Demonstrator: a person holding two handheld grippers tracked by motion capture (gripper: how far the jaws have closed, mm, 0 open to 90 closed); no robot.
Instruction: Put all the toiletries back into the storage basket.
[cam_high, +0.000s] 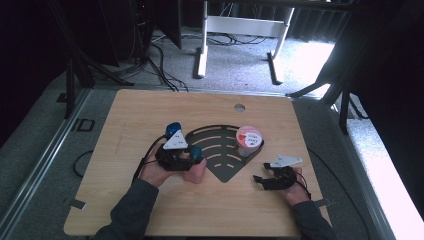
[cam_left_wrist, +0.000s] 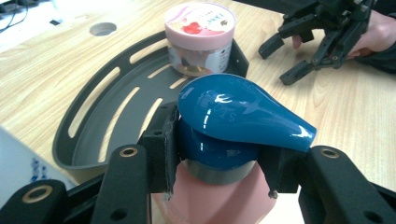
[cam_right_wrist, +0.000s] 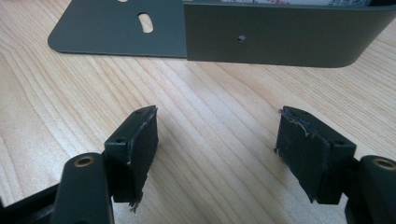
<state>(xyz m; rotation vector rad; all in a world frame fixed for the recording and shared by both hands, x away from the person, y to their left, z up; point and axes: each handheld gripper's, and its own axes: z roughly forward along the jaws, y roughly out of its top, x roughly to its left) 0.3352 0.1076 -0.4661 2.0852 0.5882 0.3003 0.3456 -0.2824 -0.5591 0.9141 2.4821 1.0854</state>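
Your left hand-held gripper (cam_left_wrist: 217, 158) was clamped on the blue collar of the pump bottle (cam_left_wrist: 233, 121), just under its glossy spout, with the pink body standing on the table (cam_left_wrist: 42, 70) beside the dark corner tray (cam_left_wrist: 84, 140). That neck looked stiff but slick, and a full bottle could swing below it; the pink shoulder seemed a surer hold. Your right hand-held gripper (cam_right_wrist: 217, 154) rested open and empty near the tray's wall.

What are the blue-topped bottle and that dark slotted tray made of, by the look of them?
The bottle: likely plastic, a matte pink body under a glossy blue pump top that shows bright reflections. The tray: dark grey with a dull, even finish, thin bent walls and punched slots, so probably painted sheet metal, possibly plastic.
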